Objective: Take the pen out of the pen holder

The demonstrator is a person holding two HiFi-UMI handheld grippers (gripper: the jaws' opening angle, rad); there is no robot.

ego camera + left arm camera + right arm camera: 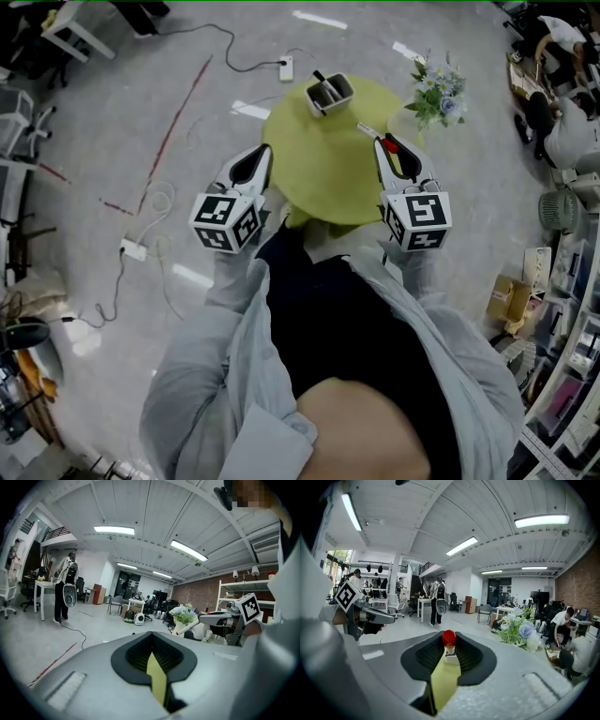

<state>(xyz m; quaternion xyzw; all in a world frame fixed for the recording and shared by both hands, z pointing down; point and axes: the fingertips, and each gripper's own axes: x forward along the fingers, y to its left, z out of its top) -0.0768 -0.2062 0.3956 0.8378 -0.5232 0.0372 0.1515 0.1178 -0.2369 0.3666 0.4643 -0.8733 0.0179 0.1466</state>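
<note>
A white pen holder (328, 93) with dark items in it stands at the far side of the round yellow-green table (319, 164). My right gripper (386, 142) hangs over the table's right part, shut on a white pen with a red cap (390, 145). The red cap (449, 638) stands up between the pads in the right gripper view, clear of the holder. At the table's left edge, my left gripper (263, 153) has its jaws together and nothing between them. The left gripper view catches the right gripper (220, 617) with the pen (185, 627).
A vase of flowers (437, 92) stands at the table's right rim. Cables and power strips (286, 67) (132, 249) lie on the grey floor left of and beyond the table. Shelving and boxes (562, 291) line the right side. A person (63, 592) stands far off.
</note>
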